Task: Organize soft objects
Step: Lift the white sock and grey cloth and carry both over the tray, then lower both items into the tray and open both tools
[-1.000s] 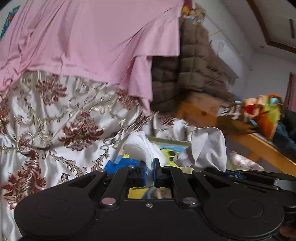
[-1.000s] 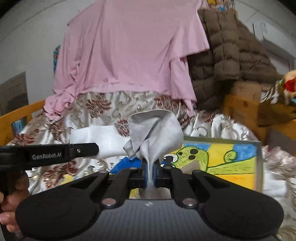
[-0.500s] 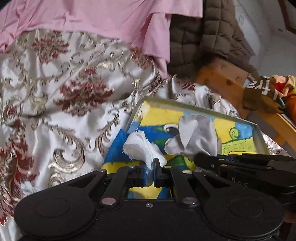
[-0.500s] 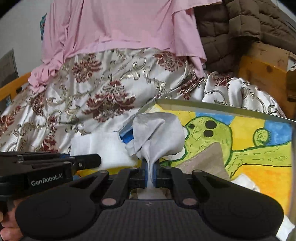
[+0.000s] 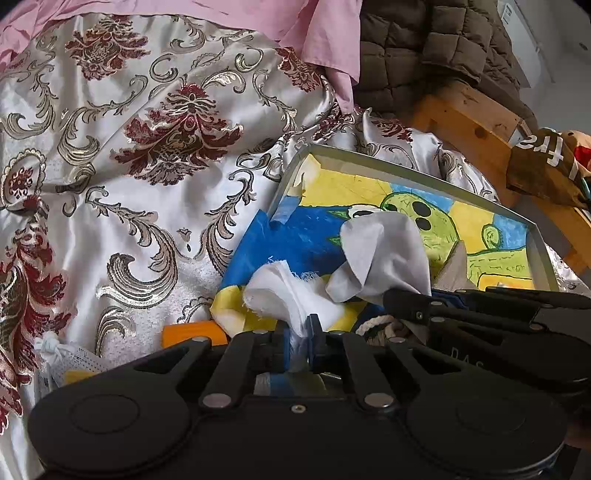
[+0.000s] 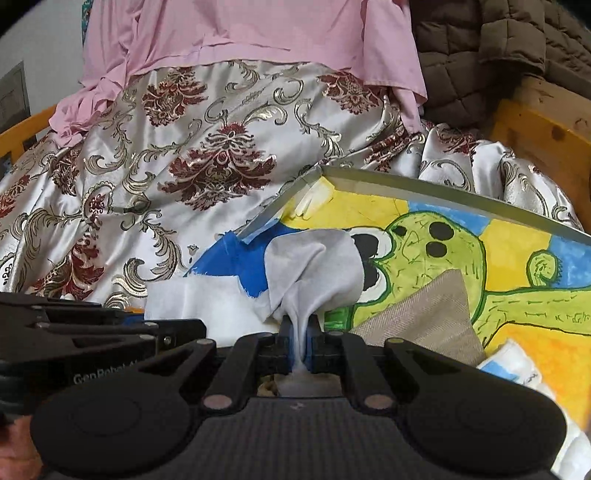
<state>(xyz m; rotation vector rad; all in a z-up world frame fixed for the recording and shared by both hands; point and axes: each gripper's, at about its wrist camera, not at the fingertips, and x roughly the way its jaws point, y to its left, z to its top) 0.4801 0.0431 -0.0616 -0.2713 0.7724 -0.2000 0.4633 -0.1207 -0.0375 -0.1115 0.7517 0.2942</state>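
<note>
You have one white cloth (image 5: 284,291) pinched by two corners. Your left gripper (image 5: 298,341) is clamped on its frayed white end, and your right gripper (image 6: 299,343) is clamped on the greyer, bunched end (image 6: 314,273); both sets of jaws are closed hard on the fabric, which puffs out above the fingertips. In the right wrist view the cloth runs leftward as a flat white band toward your left gripper (image 6: 110,332), so it hangs between the two tools, low over the near corner of a shallow box (image 5: 406,175).

The box has a pale rim and a painted bottom: a green cartoon creature (image 6: 436,258) on yellow and blue. A beige woven cloth (image 6: 424,317) lies inside it, just right of your right gripper, and a white padded item (image 6: 517,365) sits at the box's near right edge.

Under and around the box is a shiny white bedspread (image 5: 147,166) with dark red and gold scrollwork. On it, near your left gripper, lie an orange piece (image 5: 192,332) and a small white mesh bag (image 5: 62,362). A pink garment (image 6: 240,33) drapes over the far side, a brown quilted jacket (image 5: 424,48) sits beside it, and a wooden frame (image 5: 465,114) runs along the right.
</note>
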